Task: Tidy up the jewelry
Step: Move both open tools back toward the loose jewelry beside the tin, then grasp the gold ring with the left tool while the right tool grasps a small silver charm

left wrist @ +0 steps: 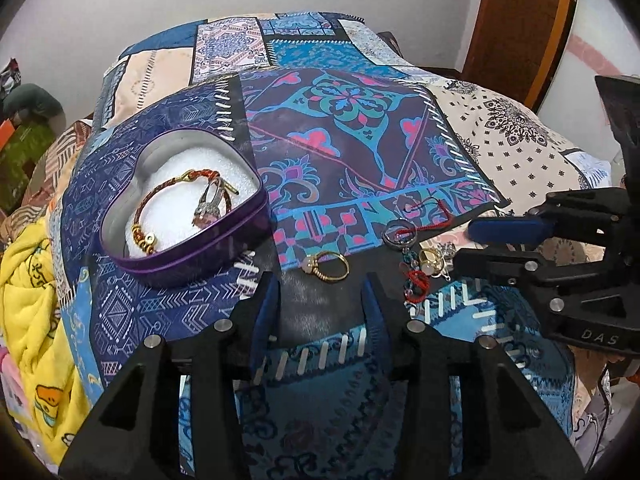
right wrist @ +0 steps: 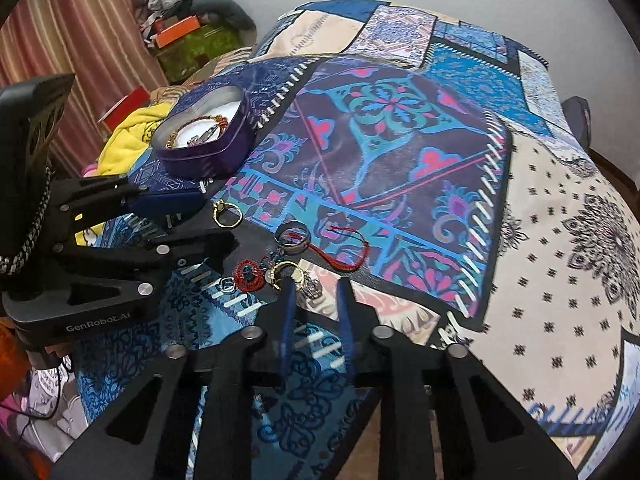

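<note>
A purple heart-shaped tin sits on the patterned bedspread, holding a braided bracelet and a silver ring. A gold ring lies just ahead of my open, empty left gripper. A grey ring with red cord, red beaded earrings, a gold ring and a silver charm lie in a pile. My right gripper is open, its fingertips either side of the silver charm.
A patchwork bedspread covers the bed. A yellow blanket lies at its left edge. Boxes and bags stand by the curtain and wall. A wooden door is at the far right.
</note>
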Action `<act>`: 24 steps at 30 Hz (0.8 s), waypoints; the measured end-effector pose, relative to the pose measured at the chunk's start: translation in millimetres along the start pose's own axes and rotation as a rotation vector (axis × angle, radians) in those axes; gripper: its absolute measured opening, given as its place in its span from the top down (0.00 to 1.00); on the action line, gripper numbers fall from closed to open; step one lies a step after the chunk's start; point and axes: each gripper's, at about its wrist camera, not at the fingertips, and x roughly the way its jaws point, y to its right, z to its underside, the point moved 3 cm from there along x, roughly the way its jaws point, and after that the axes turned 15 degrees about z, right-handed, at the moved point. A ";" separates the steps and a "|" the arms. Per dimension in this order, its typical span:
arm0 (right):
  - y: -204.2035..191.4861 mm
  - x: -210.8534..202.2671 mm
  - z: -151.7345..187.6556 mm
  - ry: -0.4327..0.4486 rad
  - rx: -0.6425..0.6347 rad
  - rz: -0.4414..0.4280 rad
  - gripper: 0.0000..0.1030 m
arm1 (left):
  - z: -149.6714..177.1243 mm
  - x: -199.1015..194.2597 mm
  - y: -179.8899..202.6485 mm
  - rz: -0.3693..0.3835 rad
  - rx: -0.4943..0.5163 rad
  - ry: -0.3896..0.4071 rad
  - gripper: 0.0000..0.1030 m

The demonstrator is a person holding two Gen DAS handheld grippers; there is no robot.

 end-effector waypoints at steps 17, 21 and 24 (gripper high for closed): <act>10.4 -15.7 -6.3 0.060 0.061 -0.012 0.92 | -8.9 8.5 -4.5 0.008 0.008 0.027 0.68; 16.3 -27.3 -10.1 0.088 0.081 0.003 0.92 | -10.4 8.1 -9.2 0.008 -0.019 0.037 0.76; 19.1 -37.0 -12.5 0.111 0.087 0.020 0.92 | -10.2 7.5 -8.2 -0.001 -0.018 0.038 0.76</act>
